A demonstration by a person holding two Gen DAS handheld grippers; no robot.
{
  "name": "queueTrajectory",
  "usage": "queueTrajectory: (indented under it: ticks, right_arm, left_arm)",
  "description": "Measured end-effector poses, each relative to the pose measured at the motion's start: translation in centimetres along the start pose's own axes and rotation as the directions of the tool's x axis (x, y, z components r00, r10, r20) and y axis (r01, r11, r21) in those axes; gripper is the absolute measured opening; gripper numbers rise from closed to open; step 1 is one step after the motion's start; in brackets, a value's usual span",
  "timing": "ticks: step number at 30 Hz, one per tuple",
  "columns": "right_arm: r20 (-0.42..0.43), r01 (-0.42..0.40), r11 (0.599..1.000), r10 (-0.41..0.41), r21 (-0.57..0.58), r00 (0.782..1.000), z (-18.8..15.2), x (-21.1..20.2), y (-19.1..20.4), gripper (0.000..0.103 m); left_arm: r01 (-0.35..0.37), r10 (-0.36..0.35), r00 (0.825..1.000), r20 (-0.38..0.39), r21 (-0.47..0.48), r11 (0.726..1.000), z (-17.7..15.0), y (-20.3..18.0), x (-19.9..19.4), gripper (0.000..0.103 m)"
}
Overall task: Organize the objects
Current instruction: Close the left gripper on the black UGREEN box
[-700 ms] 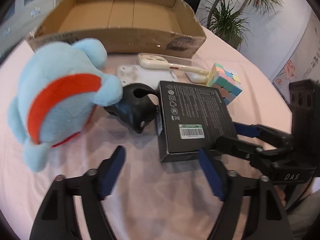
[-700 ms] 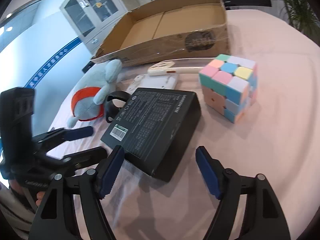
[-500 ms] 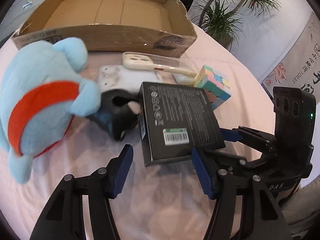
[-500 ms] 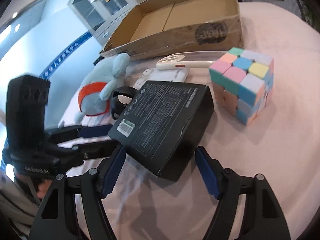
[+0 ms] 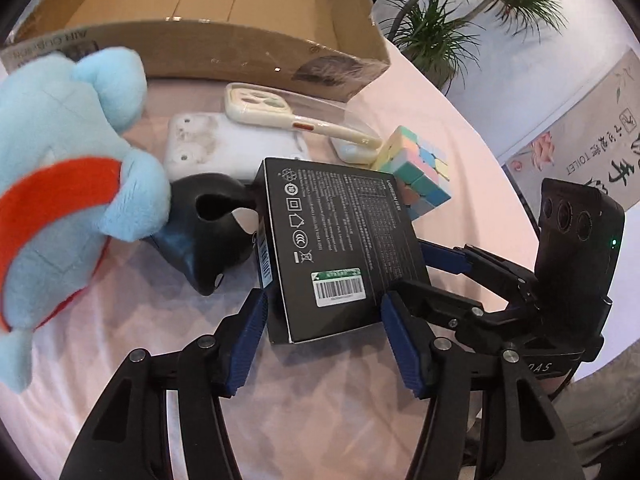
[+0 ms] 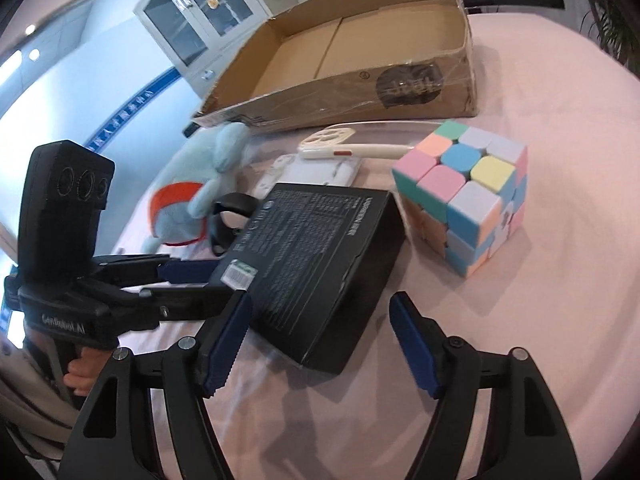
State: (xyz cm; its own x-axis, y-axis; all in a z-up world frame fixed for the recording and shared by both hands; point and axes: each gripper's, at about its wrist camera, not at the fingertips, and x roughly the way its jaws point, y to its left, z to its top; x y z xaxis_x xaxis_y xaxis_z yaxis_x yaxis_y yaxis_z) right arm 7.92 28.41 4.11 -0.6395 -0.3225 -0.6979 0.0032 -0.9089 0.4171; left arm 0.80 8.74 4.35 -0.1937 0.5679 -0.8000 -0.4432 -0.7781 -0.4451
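A flat black box [image 5: 340,244] with a barcode label lies on the pink tablecloth, its near end tilted up. My left gripper [image 5: 320,340] is open with its fingers on either side of the box's near end. My right gripper [image 6: 320,340] is open and straddles the box's [image 6: 320,256] other near corner. Each gripper shows in the other's view, the right [image 5: 500,280] and the left [image 6: 160,276]. Beyond the box lies the open cardboard box [image 5: 224,8], also in the right wrist view [image 6: 360,60].
A blue plush toy [image 5: 60,184] lies to the left, a black strap object [image 5: 208,228] beside it. A white device [image 5: 224,148], a cream phone case [image 5: 292,116] and a pastel puzzle cube [image 6: 468,192] lie behind the black box. A plant [image 5: 448,12] stands beyond the table.
Both grippers have moved in on the black box, which now sits between the fingers of each. The box's near end has lifted and it has turned slightly.
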Motion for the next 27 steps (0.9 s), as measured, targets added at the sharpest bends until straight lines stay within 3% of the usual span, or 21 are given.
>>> queueTrajectory:
  ticks: [5,8,15,18,20,22,27]
  right_arm:
    - [-0.019,-0.025,0.999,0.026,0.033,0.999,0.3,0.0,-0.4,0.059]
    - [-0.029,-0.017,0.999,0.018,0.041,0.999,0.6,0.2,-0.3,0.059]
    - [-0.077,-0.019,0.992,0.029,0.127,0.997,1.0,1.1,-0.6,0.063]
    - [-0.086,-0.016,0.986,0.031,0.163,0.996,1.1,1.3,-0.8,0.066]
    - [-0.113,-0.032,0.986,0.051,0.164,0.992,1.0,1.8,-0.6,0.076]
    - [-0.115,0.002,0.992,0.012,0.124,0.993,1.0,2.1,0.3,0.076]
    - [-0.116,0.020,0.993,-0.006,0.119,0.993,1.1,2.2,0.7,0.076]
  left_arm:
    - [0.043,-0.043,0.999,-0.001,-0.010,0.999,-0.1,0.8,0.0,0.056]
    - [0.064,-0.064,0.998,-0.006,-0.002,0.998,0.0,1.1,0.3,0.057]
    - [0.053,-0.052,0.999,-0.004,0.086,0.995,0.0,0.4,-0.2,0.058]
    - [0.060,-0.058,0.998,-0.021,0.119,0.991,-0.2,0.1,0.4,0.069]
    - [0.008,-0.004,1.000,-0.020,0.199,0.980,-0.7,-0.8,1.5,0.071]
    - [-0.046,0.045,0.999,0.007,0.241,0.969,-1.0,-1.3,1.7,0.070]
    - [-0.014,0.012,1.000,0.006,0.251,0.968,-1.0,-0.6,1.7,0.069]
